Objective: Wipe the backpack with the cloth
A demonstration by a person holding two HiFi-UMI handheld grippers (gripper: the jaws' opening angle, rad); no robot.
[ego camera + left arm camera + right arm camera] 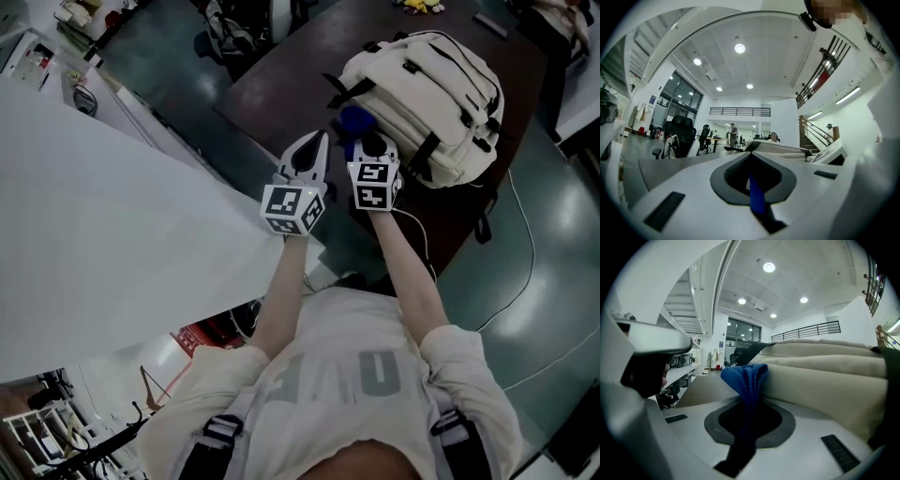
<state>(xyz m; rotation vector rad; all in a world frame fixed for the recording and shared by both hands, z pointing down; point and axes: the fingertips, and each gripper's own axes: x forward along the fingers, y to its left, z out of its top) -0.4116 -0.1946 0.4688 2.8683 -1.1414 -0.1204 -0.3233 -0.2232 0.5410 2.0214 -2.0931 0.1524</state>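
The wipe looks about to begin rather than under way. The right gripper [373, 150] has its jaws clamped on the blue cloth [352, 120], which bunches up above the jaw tips. It sits just beside the near side of the cream backpack [441, 94]; whether cloth and fabric already touch I cannot tell. The backpack lies on its back toward the right edge of the dark counter [300, 56], with one strap [484, 225] hanging over that edge.

The left gripper [314, 150] hovers close alongside with its jaws pressed together on nothing I can name. A thin blue strip shows in their seam, and it may belong to the gripper.

The next move probably calls for pressing the cloth onto the pack and sweeping it across the top panel. The left gripper could steady the bag so it does not slide.

Black straps and buckles cross the pack and could snag the cloth. A yellow item [419, 6] and a dark flat object [491, 25] lie well apart at the far edge. A cable [525, 262] trails on the floor.
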